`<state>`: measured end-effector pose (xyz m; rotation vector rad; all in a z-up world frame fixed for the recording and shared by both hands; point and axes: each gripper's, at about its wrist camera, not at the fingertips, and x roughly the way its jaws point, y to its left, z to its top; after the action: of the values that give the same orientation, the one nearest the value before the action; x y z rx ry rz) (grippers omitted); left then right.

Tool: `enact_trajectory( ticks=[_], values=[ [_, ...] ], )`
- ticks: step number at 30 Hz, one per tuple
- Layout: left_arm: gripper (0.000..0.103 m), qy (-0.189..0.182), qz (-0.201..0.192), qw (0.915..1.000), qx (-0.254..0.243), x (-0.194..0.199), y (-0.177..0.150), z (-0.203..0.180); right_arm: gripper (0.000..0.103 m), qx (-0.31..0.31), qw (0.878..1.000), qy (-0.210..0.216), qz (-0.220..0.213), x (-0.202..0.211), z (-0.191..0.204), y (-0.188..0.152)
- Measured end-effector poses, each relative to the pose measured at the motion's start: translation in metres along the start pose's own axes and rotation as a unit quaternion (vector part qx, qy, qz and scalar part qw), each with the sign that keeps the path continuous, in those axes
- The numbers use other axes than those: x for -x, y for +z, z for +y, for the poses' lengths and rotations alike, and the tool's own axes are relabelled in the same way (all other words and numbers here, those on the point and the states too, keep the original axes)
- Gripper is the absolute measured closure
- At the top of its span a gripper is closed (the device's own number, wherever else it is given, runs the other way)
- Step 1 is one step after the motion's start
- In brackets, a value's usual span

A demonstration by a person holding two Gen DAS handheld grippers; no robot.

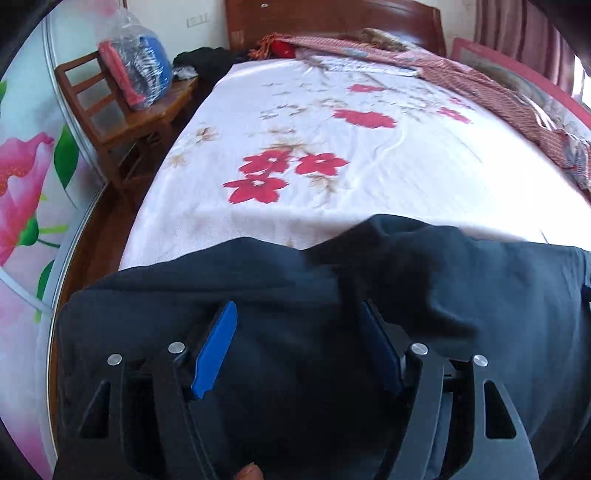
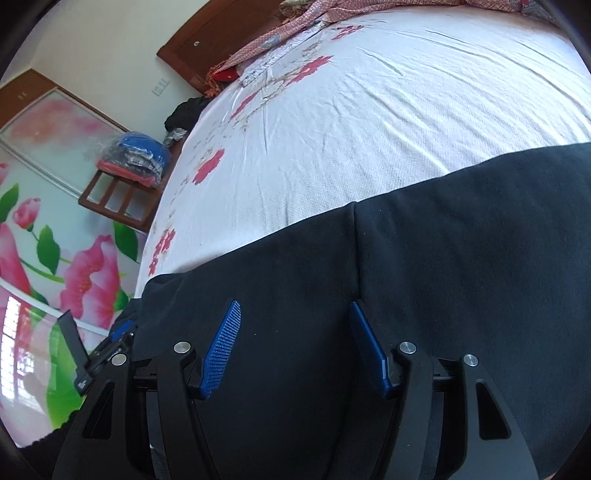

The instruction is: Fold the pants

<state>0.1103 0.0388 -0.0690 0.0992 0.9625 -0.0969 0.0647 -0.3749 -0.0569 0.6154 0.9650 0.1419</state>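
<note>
The pants point(image 1: 295, 288) run past the lower and right edges of both views, ends unseen. A raised fold hides the left gripper's point(image 1: 299, 314) right finger tip; the far bedding is blurred.

In the left wrist view the pants point(image 1: 295, 288) lie across the lower frame on the near edge of the bed point(image 1: 369, 177). A headboard point(image 1: 332, 18) stands behind the bed at the top. A chair point(image 1: 122, 110) sits at upper left beside the bed, with a bagged bundle point(image 1: 140, 70) on it. A blanket point(image 1: 480, 81) lies along the upper right.
</note>
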Motion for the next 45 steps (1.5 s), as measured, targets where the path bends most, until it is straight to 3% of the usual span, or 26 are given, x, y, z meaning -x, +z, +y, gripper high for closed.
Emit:
enact_trajectory(
  ticks=[3,5,8,10,13,15,17,21,25,26,28,31,37,41,43,45],
  values=[
    [0.041,0.037,-0.016,0.9992,0.007,-0.011,0.023,0.002,0.043,0.016,0.999,-0.04,-0.009,0.002,0.007,0.01],
    [0.042,0.074,0.003,0.9972,0.007,-0.022,0.039,0.009,0.043,0.011,0.999,-0.042,0.005,0.004,0.017,0.015],
    [0.041,0.054,-0.03,0.9978,0.023,0.006,0.053,0.021,0.043,0.085,0.995,0.046,0.025,0.004,0.068,0.021],
    [0.032,0.051,-0.051,0.9971,0.027,0.034,0.052,0.027,0.043,0.12,0.984,0.115,0.069,-0.021,0.103,0.026],
    [0.022,0.033,-0.087,0.9947,0.043,0.077,0.04,0.035,0.043,0.183,0.966,0.138,0.116,-0.071,0.157,0.037],
    [0.014,0.05,-0.095,0.9935,0.037,0.095,0.031,0.035,0.043,0.209,0.955,0.149,0.147,-0.1,0.189,0.037],
    [0.012,0.061,-0.102,0.9925,0.029,0.109,0.024,0.035,0.043,0.249,0.941,0.146,0.177,-0.126,0.219,0.031],
    [0.007,0.076,-0.105,0.9913,0.02,0.126,0.004,0.033,0.043,0.321,0.916,0.102,0.218,-0.166,0.248,0.011],
    [0.007,0.076,-0.093,0.9924,0.027,0.125,-0.004,0.038,0.043,0.352,0.902,0.091,0.234,-0.183,0.259,0.001],
    [0.007,0.075,-0.089,0.9927,0.033,0.122,-0.004,0.04,0.045,0.36,0.899,0.084,0.233,-0.186,0.262,0.0],
    [0.007,0.068,-0.079,0.9939,0.036,0.114,-0.001,0.043,0.09,0.382,0.892,0.055,0.236,-0.191,0.264,-0.003],
    [0.007,0.072,-0.078,0.9936,0.039,0.11,0.006,0.045,0.096,0.399,0.885,0.048,0.234,-0.186,0.269,-0.004],
    [0.005,0.089,-0.098,0.9906,0.033,0.114,0.02,0.044,0.098,0.397,0.9,0.049,0.173,-0.166,0.283,0.016],
    [0.002,0.105,-0.111,0.9879,0.024,0.116,0.025,0.041,0.098,0.395,0.902,0.03,0.172,-0.187,0.28,0.022],
    [0.002,0.111,-0.107,0.988,0.016,0.111,0.022,0.039,0.097,0.381,0.903,0.022,0.197,-0.207,0.274,0.018],
    [0.002,0.118,-0.086,0.9892,0.012,0.101,0.017,0.039,0.091,0.342,0.919,0.027,0.196,-0.208,0.265,0.022]
  ],
)
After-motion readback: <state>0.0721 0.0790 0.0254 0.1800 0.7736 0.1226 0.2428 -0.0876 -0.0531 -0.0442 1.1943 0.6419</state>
